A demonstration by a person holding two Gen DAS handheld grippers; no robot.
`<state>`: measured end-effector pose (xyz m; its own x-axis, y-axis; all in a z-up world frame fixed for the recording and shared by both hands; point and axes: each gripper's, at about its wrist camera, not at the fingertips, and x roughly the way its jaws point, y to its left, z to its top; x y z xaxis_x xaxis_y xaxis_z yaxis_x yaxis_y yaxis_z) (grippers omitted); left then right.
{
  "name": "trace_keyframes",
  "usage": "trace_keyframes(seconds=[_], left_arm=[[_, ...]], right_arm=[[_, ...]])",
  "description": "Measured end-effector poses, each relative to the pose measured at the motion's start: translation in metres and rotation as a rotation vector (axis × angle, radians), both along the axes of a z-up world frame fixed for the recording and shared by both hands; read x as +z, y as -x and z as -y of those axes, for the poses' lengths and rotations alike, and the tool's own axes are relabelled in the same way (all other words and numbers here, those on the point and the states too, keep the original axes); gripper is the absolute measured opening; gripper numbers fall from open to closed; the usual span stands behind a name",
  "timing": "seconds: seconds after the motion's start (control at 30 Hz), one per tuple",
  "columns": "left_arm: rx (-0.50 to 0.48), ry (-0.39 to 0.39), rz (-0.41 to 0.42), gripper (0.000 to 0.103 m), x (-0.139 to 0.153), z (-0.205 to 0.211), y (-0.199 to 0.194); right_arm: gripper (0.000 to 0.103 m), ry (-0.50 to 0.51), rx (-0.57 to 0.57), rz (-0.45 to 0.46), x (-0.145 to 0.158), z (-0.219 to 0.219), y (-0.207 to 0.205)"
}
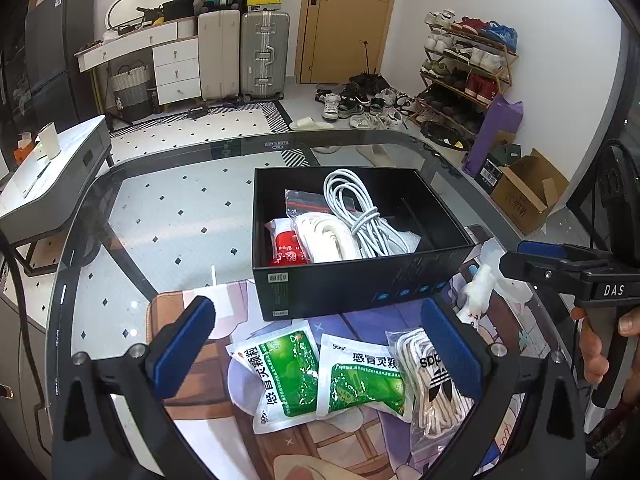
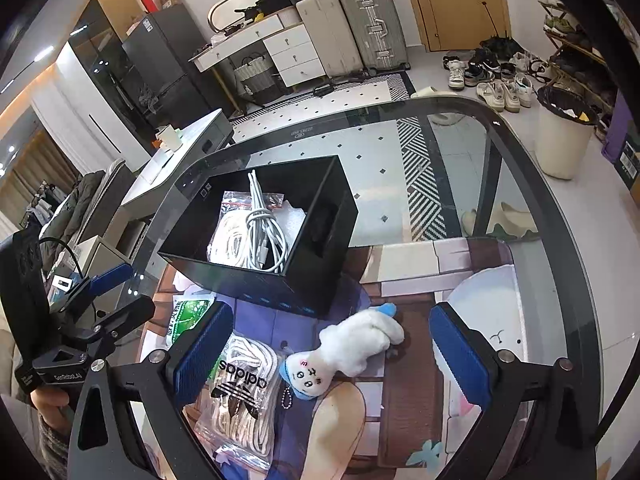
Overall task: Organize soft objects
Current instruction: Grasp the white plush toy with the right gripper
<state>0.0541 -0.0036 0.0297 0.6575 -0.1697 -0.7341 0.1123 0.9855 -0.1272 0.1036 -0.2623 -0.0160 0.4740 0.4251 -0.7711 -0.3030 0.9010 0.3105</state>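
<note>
- Left gripper (image 1: 320, 352) is spread wide above two green sachets (image 1: 320, 376) on the mat (image 2: 408, 380).
- Right gripper (image 2: 332, 352) is spread around the plush toy (image 2: 352, 348).
- Black box (image 1: 360, 280), mid-table, holds a white cable (image 1: 360, 212).
- Bagged laces (image 2: 240, 392) lie beside the toy.

At frame centre, the black box (image 1: 360, 284) holds a white cable (image 1: 360, 216) and a red packet (image 1: 286, 248). Lower down lie green-and-white sachets (image 1: 316, 376). The plush toy (image 2: 352, 348) is white with blue tips. Both tools wear blue pads (image 1: 452, 352).
</note>
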Motion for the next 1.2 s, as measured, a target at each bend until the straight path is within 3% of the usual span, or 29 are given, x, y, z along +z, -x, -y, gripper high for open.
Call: trace_keyframes(seconds=[0.4,0.73,0.93,1.03,1.1,1.2], left_arm=[[0.003,0.014,-0.018,0.103,-0.013,-0.005,0.010],[-0.011,0.027,-0.023,0.103,-0.022,-0.009,0.012],[-0.016,0.036,-0.025,0.103,-0.027,-0.014,0.015],[-0.016,0.037,-0.025,0.103,-0.028,-0.015,0.017],[-0.015,0.036,-0.027,0.103,-0.030,-0.015,0.019],[-0.020,0.030,-0.030,0.103,-0.032,-0.013,0.020]], right_arm=[[0.100,-0.013,-0.041,-0.085,-0.029,-0.001,0.004],[0.084,0.001,-0.042,-0.144,-0.050,-0.012,-0.002],[0.072,0.022,-0.047,-0.144,-0.052,-0.022,-0.006],[0.060,0.053,-0.052,-0.135,-0.052,-0.026,-0.008],[0.047,0.069,-0.058,-0.129,-0.053,-0.027,-0.008],[0.040,0.083,-0.052,-0.123,-0.053,-0.027,-0.008]])
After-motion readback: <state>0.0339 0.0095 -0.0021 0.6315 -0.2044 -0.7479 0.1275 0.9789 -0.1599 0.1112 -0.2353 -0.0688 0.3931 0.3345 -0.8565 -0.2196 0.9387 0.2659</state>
